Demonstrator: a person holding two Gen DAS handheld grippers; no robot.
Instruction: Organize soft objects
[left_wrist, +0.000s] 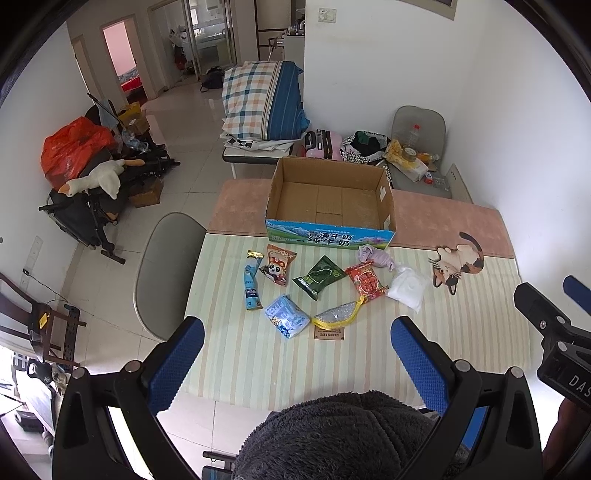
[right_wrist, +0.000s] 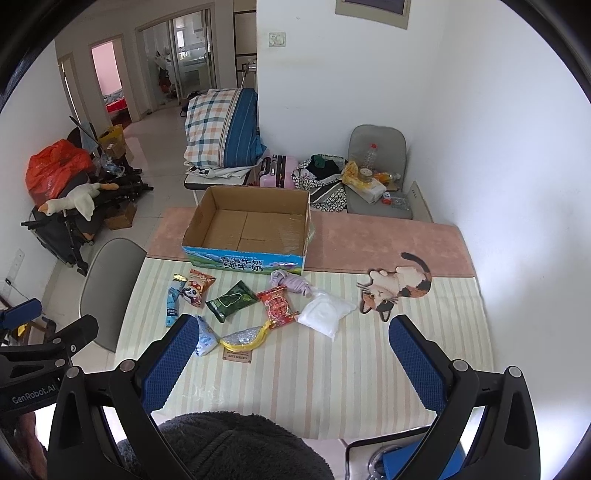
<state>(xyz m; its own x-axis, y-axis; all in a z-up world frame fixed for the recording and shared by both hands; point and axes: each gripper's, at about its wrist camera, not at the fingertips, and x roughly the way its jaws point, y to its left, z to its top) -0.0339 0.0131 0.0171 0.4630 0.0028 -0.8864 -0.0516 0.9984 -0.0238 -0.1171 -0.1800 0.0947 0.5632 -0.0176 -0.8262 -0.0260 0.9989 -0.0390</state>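
Note:
An empty cardboard box (left_wrist: 328, 201) (right_wrist: 255, 225) stands at the far side of the striped table (left_wrist: 332, 362) (right_wrist: 332, 380). In front of it lie soft packets: a blue tube (left_wrist: 250, 284), a panda snack bag (left_wrist: 277, 264) (right_wrist: 195, 288), a green pack (left_wrist: 318, 276) (right_wrist: 231, 301), a red pack (left_wrist: 366, 280) (right_wrist: 277, 306), a lilac cloth (left_wrist: 373, 255) (right_wrist: 291, 282), a white pouch (left_wrist: 408, 286) (right_wrist: 325, 314), a blue tissue pack (left_wrist: 286, 316) (right_wrist: 205, 338) and a silver-yellow pouch (left_wrist: 338, 314) (right_wrist: 245, 338). My left gripper (left_wrist: 295, 354) and right gripper (right_wrist: 293, 354) hover open and empty above the near table edge.
A cat-shaped mat (left_wrist: 456, 264) (right_wrist: 397, 286) lies on the right, on a pink runner (left_wrist: 443, 221). A grey chair (left_wrist: 162, 273) stands left of the table. A dark fleece hat (left_wrist: 332, 439) fills the bottom of both views. A wall is on the right.

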